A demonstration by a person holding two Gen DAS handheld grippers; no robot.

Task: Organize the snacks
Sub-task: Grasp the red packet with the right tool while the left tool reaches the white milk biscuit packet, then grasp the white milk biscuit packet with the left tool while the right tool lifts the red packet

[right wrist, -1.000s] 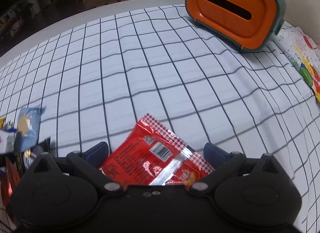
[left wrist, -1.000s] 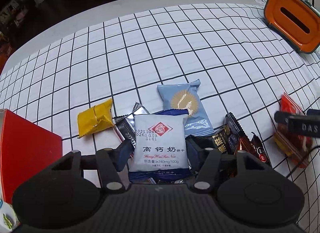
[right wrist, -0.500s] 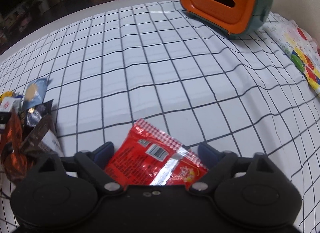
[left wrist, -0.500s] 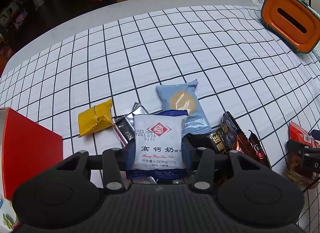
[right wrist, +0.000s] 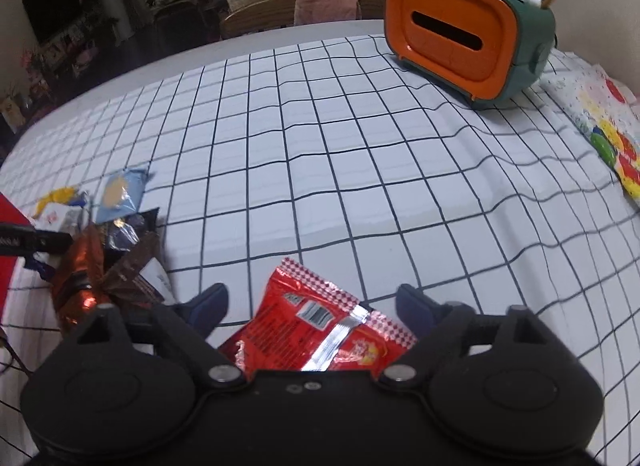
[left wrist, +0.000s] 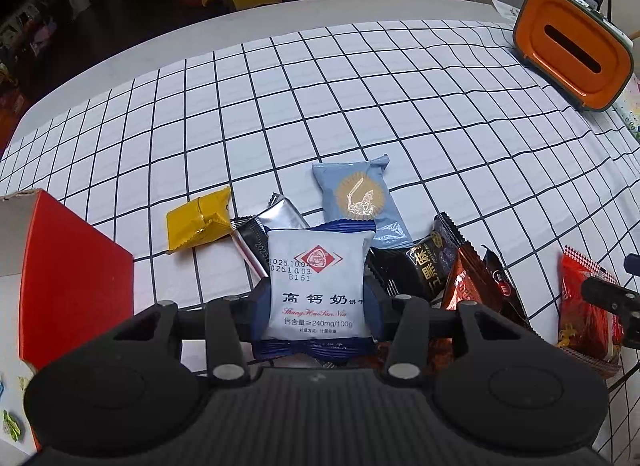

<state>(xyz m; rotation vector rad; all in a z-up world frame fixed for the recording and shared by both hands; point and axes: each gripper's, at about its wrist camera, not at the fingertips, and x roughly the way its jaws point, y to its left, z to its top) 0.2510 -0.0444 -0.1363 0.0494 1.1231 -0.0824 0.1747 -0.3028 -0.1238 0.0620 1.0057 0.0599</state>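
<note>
Done so far: Your left tongs (left wrist: pixel 316 298) pinch the white cookie pack (left wrist: pixel 316 286) from both sides, just above the snack pile.
Right side: Your right tongs (right wrist: pixel 310 306) are spreading apart. The red snack bag (right wrist: pixel 316 326) lies loose between them on the desk (right wrist: pixel 360 145).
Still to do: Most snacks look unsorted. The yellow pack (left wrist: pixel 198 225), blue pack (left wrist: pixel 360 197) and dark packs (left wrist: pixel 436 270) lie in a heap beside the red box (left wrist: pixel 76 278).
White pack's look: Flat, puffy, red diamond, dark writing.
</note>
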